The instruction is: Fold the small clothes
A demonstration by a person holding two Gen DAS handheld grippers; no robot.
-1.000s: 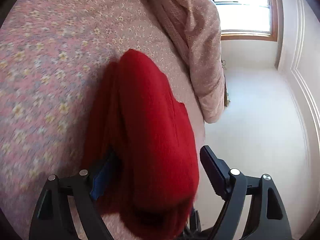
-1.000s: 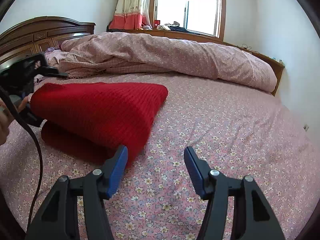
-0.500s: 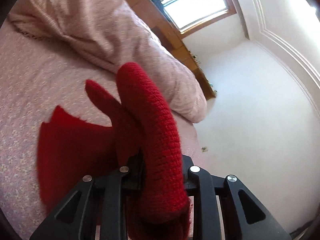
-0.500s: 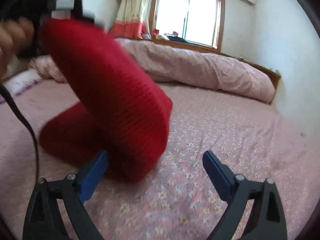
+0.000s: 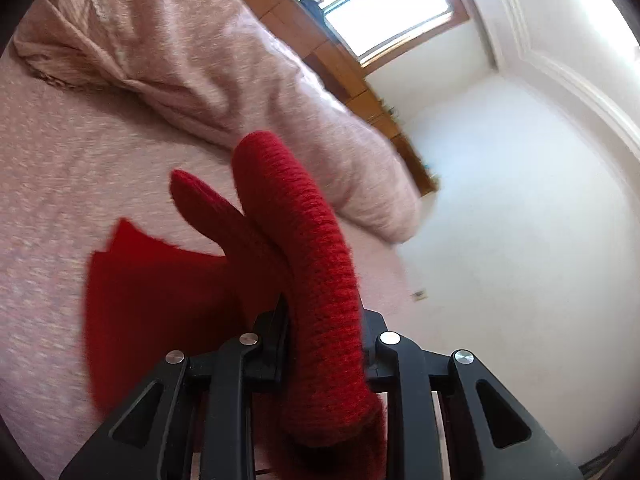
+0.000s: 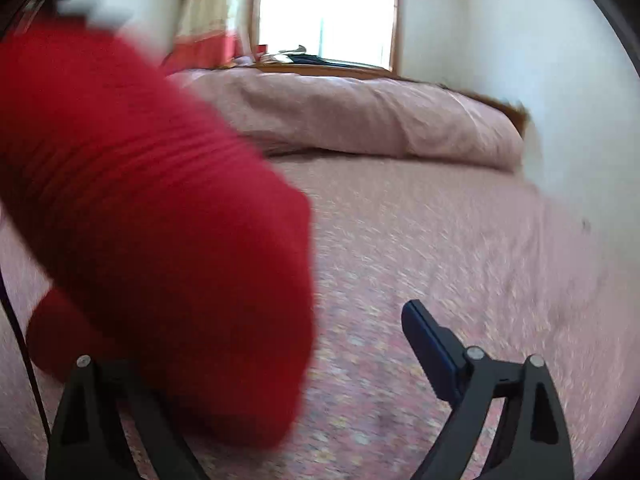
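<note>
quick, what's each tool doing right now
left tool: shut on the red knit garment.
right tool: open, jaws closing slightly; garment edge between them, not gripped.

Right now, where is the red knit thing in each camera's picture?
Left wrist view: the red knit runs up the lower middle, pinched in the left gripper, its lower part hanging at the lower left.
Right wrist view: it fills the left half, blurred, hanging in front of the right gripper's left finger.
Shared landmark: the rolled pink quilt on the bed, below the window.
</note>
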